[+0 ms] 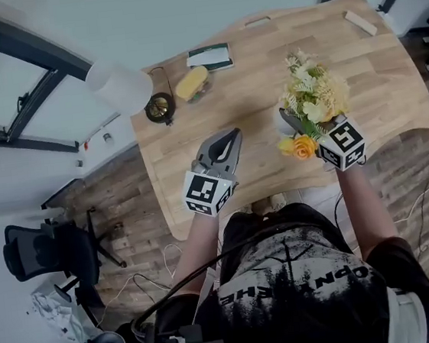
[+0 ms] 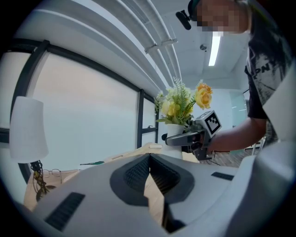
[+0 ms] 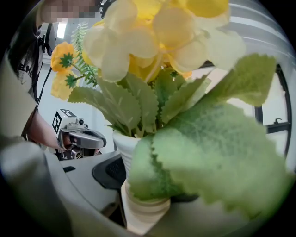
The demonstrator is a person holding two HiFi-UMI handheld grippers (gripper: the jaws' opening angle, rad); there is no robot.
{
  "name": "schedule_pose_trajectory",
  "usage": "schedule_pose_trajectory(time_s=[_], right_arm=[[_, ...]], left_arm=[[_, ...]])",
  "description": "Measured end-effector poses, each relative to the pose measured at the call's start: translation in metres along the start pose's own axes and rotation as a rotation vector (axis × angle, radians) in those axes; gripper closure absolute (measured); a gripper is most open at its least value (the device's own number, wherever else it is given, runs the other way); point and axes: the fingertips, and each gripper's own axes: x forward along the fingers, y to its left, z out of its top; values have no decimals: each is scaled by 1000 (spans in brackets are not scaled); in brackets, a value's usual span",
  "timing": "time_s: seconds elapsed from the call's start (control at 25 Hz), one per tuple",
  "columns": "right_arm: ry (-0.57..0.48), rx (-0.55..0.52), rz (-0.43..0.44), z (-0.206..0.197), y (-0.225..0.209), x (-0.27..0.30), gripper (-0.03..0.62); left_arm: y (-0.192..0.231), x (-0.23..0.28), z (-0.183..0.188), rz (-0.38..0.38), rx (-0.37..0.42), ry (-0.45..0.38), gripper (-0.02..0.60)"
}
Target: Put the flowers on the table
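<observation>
A bunch of yellow and cream flowers (image 1: pixel 312 96) with green leaves stands in a white ribbed vase (image 3: pixel 138 210). My right gripper (image 1: pixel 289 120) is shut on the vase, one jaw on each side, over the right half of the wooden table (image 1: pixel 260 169). I cannot tell whether the vase's base touches the tabletop. In the right gripper view the leaves and flowers (image 3: pixel 152 32) fill most of the picture. My left gripper (image 1: pixel 234 135) hovers over the table's front middle, shut with nothing in it, its tips meeting (image 2: pixel 149 157). The left gripper view shows the flowers (image 2: pixel 182 104) and the right gripper (image 2: pixel 173 139).
At the table's back left are a white lamp shade (image 1: pixel 120 85), a round dark object (image 1: pixel 160 108), a yellow item (image 1: pixel 191 83) and a notebook (image 1: pixel 211 56). A pale block (image 1: pixel 360 23) lies at the far right corner. An office chair (image 1: pixel 51 255) stands on the floor at left.
</observation>
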Motion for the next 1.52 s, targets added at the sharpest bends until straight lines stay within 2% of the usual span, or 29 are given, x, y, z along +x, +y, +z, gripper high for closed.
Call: schedule_pose_trajectory(time_s=[0.32,0.56,0.92,1.52], right_arm=[[4,-5,-21,-43,-1,44,335],[-20,-2,-8,-60,-6,72,335],[29,1,-3,-93,-11,100,335],[38,-1,9,-106,-8,119,335]], left_arm=[[10,11,-32,-45,-35,30,568],[37,17,-50,13,-41,36,568],[57,29,-81,25,-78,72,568],[64,25,-100,34,-122,91,568]])
